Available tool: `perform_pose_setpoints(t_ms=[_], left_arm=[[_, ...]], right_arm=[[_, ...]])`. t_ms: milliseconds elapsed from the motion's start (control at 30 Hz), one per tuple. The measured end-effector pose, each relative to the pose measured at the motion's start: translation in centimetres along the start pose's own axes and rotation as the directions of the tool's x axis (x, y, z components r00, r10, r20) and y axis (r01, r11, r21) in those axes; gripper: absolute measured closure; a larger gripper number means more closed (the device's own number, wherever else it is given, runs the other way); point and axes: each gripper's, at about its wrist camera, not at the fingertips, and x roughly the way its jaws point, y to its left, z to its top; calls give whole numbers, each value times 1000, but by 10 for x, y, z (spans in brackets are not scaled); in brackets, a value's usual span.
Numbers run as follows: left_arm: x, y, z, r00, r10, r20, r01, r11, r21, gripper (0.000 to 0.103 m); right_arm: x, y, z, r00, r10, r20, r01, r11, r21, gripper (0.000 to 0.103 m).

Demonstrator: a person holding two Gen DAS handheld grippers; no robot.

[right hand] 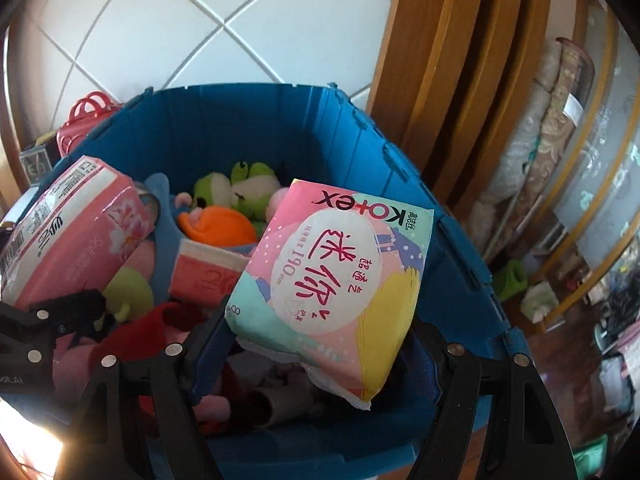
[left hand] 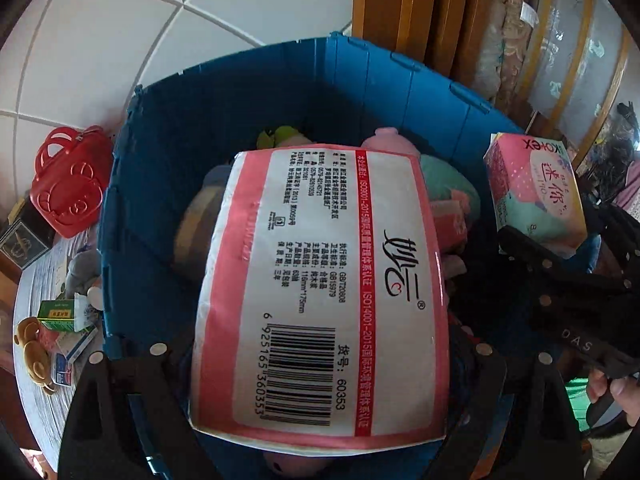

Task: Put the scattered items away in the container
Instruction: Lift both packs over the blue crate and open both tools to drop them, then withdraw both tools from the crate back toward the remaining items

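My left gripper (left hand: 320,364) is shut on a pink and white tissue pack (left hand: 320,292) with a barcode, held over the open blue crate (left hand: 168,128). The pack also shows in the right wrist view (right hand: 76,236). My right gripper (right hand: 320,356) is shut on a pastel Kotex pad pack (right hand: 332,276), held over the same blue crate (right hand: 460,264). The Kotex pack shows at the right in the left wrist view (left hand: 536,188). Inside the crate lie plush toys, a green frog (right hand: 244,188), an orange toy (right hand: 220,228) and a pink packet (right hand: 208,276).
On the table left of the crate are a red plastic basket (left hand: 68,184), a dark box (left hand: 24,236), small medicine boxes (left hand: 60,316) and a brown plush bear (left hand: 34,352). A white tiled wall is behind. A wooden cabinet (right hand: 452,60) with bedding stands to the right.
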Motion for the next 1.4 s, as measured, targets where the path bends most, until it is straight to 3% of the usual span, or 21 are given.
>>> perform_pose_setpoints(t_ms=[167, 367, 667, 733, 767, 900, 1167, 1400], left_arm=[[6, -9, -5, 997, 25, -68, -25, 1000, 4, 11], [6, -4, -8, 994, 64, -88, -64, 998, 6, 10], [-18, -4, -13, 997, 66, -27, -65, 998, 24, 10], [-25, -5, -15, 998, 67, -6, -67, 997, 34, 10], [-29, -6, -16, 998, 70, 8, -70, 997, 40, 10], [-47, -2, -21, 993, 86, 75, -89, 995, 36, 10], [-94, 31, -40, 961, 159, 226, -155, 987, -34, 10], [-137, 101, -75, 920, 226, 321, -186, 971, -149, 10]], right_arm=[[14, -9, -6, 997, 20, -73, -22, 1000, -17, 27], [16, -17, -6, 997, 12, -79, -13, 1000, -11, 25], [5, -18, -14, 998, 32, -58, -31, 999, 15, 17], [-1, -17, -15, 999, 30, -44, -29, 999, 22, 2], [-5, -17, -15, 999, 29, -34, -29, 999, 23, 0], [-18, -14, -14, 1000, 20, -6, -19, 999, 30, 0], [-46, 13, -6, 997, 47, 65, -49, 999, 20, 0], [-86, 76, 10, 984, 82, 157, -83, 997, -4, 0]])
